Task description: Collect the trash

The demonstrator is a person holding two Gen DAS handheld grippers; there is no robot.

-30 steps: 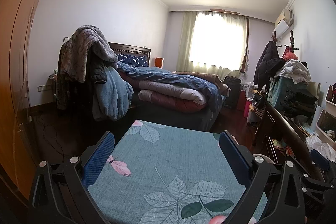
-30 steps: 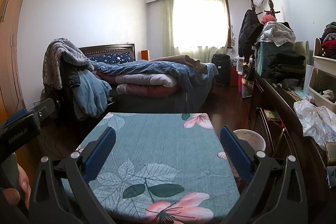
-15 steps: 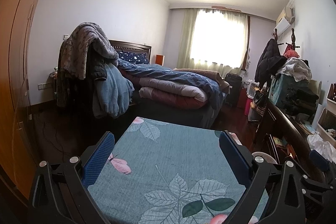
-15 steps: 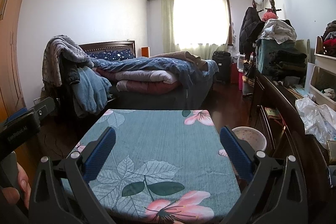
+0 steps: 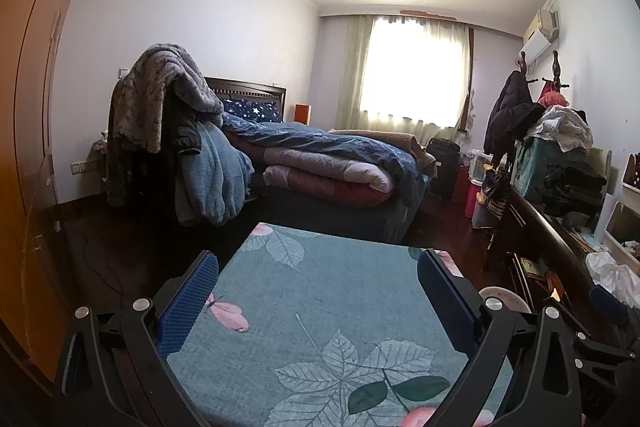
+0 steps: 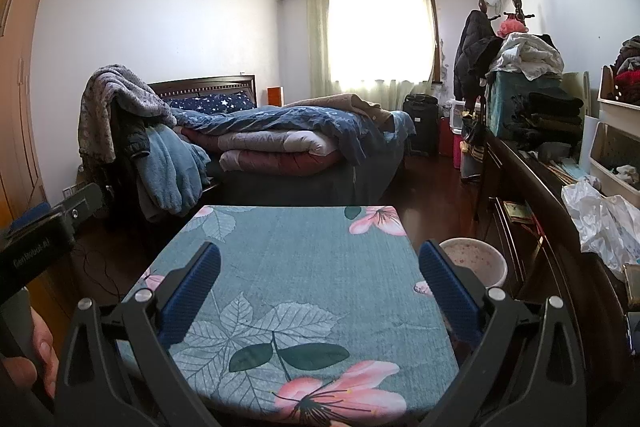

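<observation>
**Trash bin waits beside the floral desk; both tongs spread and empty**

Trash bin [image 6: 478, 261], a pale round pail with a speckled pinkish inside, stands on the floor just beside the right edge of the desk [image 6: 304, 267], between it and a dark wooden sideboard [image 6: 532, 195]. In the left wrist view only a sliver of its rim [image 5: 506, 301] shows behind the right finger.

Nearest to the cameras, the left tongs [image 5: 318, 301] hover over the desk with their blue-padded fingers [image 5: 188, 303] wide apart and nothing between them. The right tongs [image 6: 320, 291] are likewise spread wide and carry nothing. At the left edge of the right wrist view, the left tongs' black body is seen from the side, with a hand [image 6: 40, 351] around its handle.

The desk is covered by a teal cloth printed with grey leaves and pink flowers; its visible surface is bare.

On the sideboard, to the right, lies a crumpled white plastic bag [image 6: 600, 219]; whether it is trash I cannot tell. Farther along sit folded dark clothes [image 6: 556, 115] and open white bins [image 6: 616, 155].

Beyond the desk is a bed [image 6: 304, 147] piled with a blue duvet and folded quilts, and left of it a rack draped with a grey blanket [image 6: 108, 103]. At the far wall, a black suitcase [image 6: 420, 123] stands under a bright curtained window [image 6: 380, 31].
</observation>
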